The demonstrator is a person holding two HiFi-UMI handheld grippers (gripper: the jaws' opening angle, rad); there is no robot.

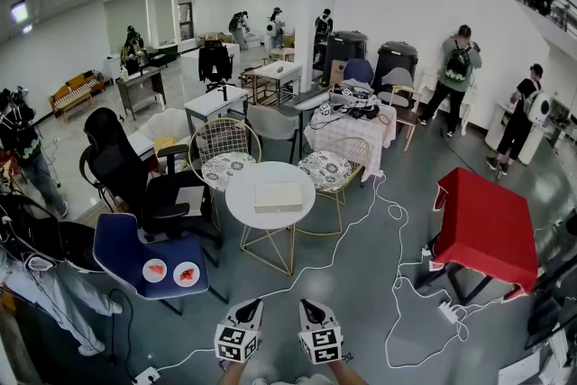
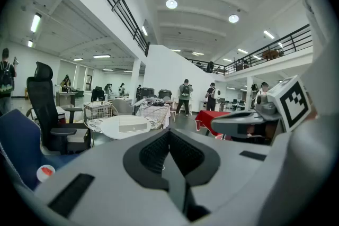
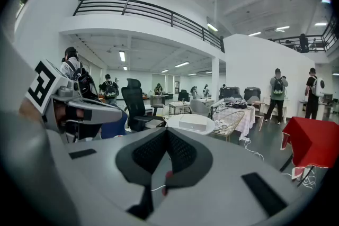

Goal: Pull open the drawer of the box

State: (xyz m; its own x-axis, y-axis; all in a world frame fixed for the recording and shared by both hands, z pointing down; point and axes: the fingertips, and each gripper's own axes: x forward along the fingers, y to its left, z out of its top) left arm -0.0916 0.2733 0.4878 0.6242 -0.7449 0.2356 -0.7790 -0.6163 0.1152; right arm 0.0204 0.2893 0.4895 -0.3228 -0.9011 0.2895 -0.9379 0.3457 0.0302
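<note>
Smooth white against polished grey
The box [image 1: 278, 197] looks matt white (plastic or painted wood, hard to tell) on a smooth white round table [image 1: 270, 222] with thin brass-coloured metal legs [image 1: 291, 250]; the floor [image 1: 361, 311] is glossy grey, and red cloth [image 1: 487, 225] drapes the right-hand table.

The box [image 1: 278, 197] is cream on a round white bench [image 1: 243, 205] with gold legs. A red cloth [image 1: 487, 225] covers another bench. The blue chair [image 1: 126, 246] bears two white plates [image 1: 146, 270] with red contents. The left gripper [image 1: 251, 307] and right gripper [image 1: 308, 308] carry black-and-white square markers.
</note>
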